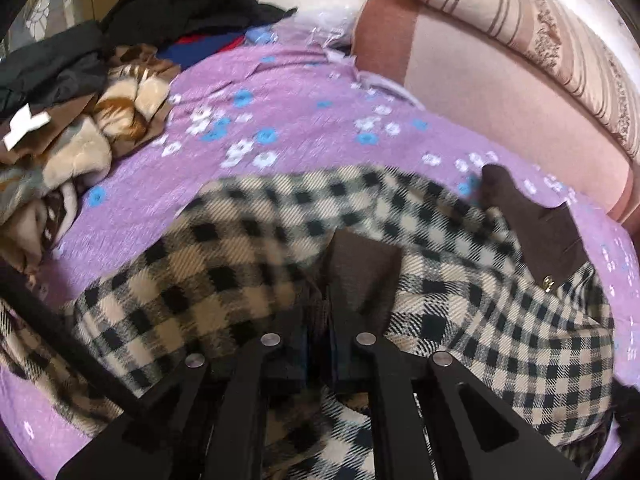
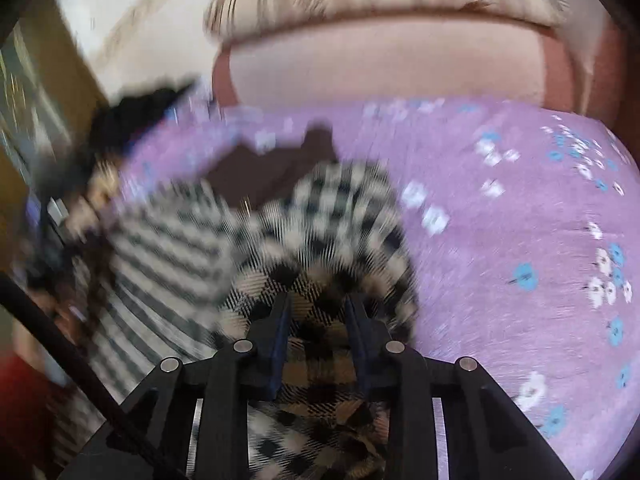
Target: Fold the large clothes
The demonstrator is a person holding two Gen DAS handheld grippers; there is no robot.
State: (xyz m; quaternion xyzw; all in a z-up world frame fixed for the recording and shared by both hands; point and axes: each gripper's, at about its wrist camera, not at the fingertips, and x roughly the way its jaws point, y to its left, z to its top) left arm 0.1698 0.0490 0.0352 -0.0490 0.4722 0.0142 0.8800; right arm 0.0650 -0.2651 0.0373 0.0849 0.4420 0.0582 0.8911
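Observation:
A large beige, white and black checked coat [image 1: 248, 248] with a brown collar [image 1: 536, 224] lies spread on a purple flowered bedspread [image 1: 280, 92]. My left gripper [image 1: 320, 312] is shut on a fold of the coat near its brown lapel [image 1: 368, 264]. In the blurred right wrist view the same checked coat [image 2: 340, 208] bunches in front of my right gripper [image 2: 320, 312], whose jaws stand a little apart with checked cloth between them; the brown collar [image 2: 272, 172] shows behind.
A heap of brown-and-cream blanket [image 1: 80, 136] and dark clothes [image 1: 180, 12] lies at the bed's far left. A pink padded headboard [image 1: 500, 92] with a striped pillow [image 1: 532, 28] stands at the right. Bare bedspread [image 2: 520, 220] lies right of the coat.

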